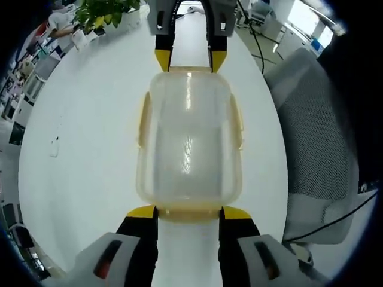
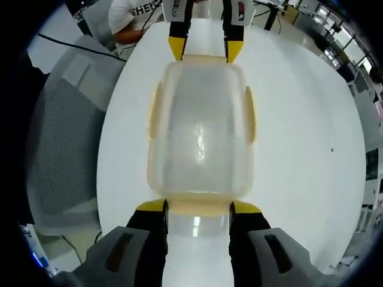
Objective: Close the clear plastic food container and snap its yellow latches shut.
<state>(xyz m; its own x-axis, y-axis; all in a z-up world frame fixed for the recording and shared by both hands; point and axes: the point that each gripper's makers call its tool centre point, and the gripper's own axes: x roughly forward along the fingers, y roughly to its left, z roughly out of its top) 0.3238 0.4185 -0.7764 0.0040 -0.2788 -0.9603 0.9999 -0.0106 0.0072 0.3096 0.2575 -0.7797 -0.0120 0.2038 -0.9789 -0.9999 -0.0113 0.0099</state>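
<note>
Container (image 1: 189, 143) on white table (image 1: 90, 131), grey mesh chair (image 1: 317, 149) beside.

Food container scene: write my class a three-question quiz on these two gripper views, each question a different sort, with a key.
1. True or false: the lid lies beside the clear food container on the white table.
2. Multiple choice: the left gripper and right gripper sit at A) one long side, B) opposite short ends, C) above the lid.
3. Fill in: beside the table stands a grey mesh ____.

Key: 1 false, the lid sits on the container; 2 B, jaws open at each end's yellow latch; 3 chair.
</note>
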